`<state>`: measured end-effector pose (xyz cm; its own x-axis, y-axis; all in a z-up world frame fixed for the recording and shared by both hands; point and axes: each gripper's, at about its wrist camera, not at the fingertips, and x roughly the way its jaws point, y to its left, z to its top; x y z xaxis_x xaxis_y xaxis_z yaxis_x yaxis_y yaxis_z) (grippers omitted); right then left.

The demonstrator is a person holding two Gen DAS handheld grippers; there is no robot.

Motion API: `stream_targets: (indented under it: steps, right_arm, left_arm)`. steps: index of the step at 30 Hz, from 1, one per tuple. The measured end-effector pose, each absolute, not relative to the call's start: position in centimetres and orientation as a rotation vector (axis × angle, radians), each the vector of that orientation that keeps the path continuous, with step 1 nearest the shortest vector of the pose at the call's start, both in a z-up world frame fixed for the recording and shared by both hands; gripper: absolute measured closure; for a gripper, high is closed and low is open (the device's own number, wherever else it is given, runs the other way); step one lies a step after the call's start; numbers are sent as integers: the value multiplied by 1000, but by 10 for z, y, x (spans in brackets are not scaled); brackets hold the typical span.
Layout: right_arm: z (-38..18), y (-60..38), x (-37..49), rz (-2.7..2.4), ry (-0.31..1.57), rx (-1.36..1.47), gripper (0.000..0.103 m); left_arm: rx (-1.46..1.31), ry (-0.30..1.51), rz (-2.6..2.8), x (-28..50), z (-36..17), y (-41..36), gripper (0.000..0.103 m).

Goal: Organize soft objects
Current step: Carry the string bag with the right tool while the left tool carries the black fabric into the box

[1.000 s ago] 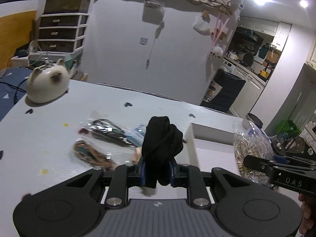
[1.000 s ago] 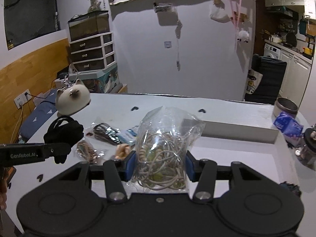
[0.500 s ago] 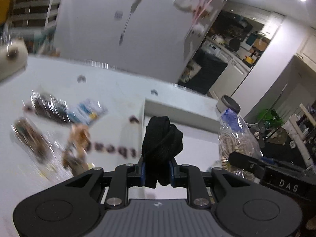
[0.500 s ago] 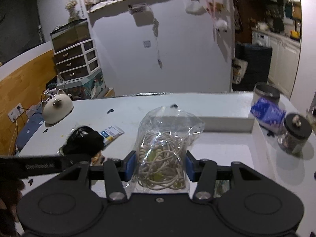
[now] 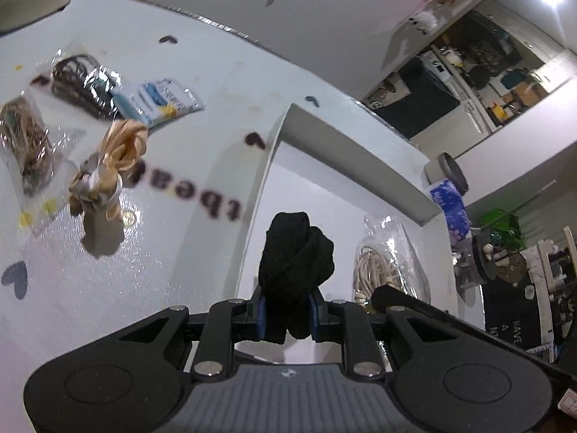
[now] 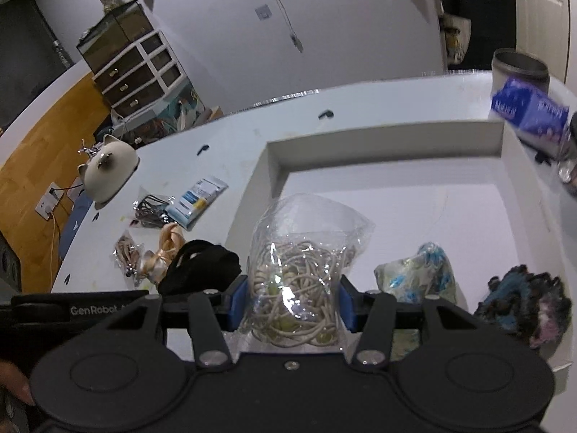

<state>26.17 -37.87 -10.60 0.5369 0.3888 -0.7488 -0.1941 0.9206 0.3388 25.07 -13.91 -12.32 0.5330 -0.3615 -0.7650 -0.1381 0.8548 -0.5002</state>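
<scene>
My left gripper (image 5: 287, 315) is shut on a black knitted bundle (image 5: 294, 265) and holds it over the near left edge of the white tray (image 5: 346, 151); the bundle also shows in the right wrist view (image 6: 202, 267). My right gripper (image 6: 293, 306) is shut on a clear bag of beige cord (image 6: 299, 288), held above the tray's (image 6: 389, 142) near part; the bag also shows in the left wrist view (image 5: 386, 270). A pale blue patterned cloth (image 6: 418, 274) and a dark teal fuzzy piece (image 6: 523, 303) lie in the tray.
On the white table left of the tray lie a gold satin scrunchie (image 5: 108, 162), a bagged brown item (image 5: 25, 140), a bag of dark hair ties (image 5: 81, 83) and a blue-white packet (image 5: 162, 99). A cat figurine (image 6: 108, 167) sits far left. A tin (image 6: 519, 68) and a blue pack (image 6: 530, 112) stand behind the tray.
Both grippers have moved right and forward over the tray and now tilt down at it. The black bundle and the cord bag stay gripped.
</scene>
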Motion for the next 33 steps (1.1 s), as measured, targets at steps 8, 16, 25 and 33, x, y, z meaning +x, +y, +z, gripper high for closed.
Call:
stream_targets:
  steps: [8,16,25,33]
  right_arm:
    - [-123,-381,273,344,1008,218,43]
    - [-114,-386,270,363,984,181,76]
    - [-147,-376,267,342,1061,55,89]
    - [-99,-390,247,336,923,100,79]
  left_arm:
    - [-532,1055,-107,258,-131,-148,58]
    - [-470,1018,-117,257,-121,-153,73]
    - [-385,1015,-164,258,-116,-164,75]
    - [-335,979,-186,249,-103,-168,75]
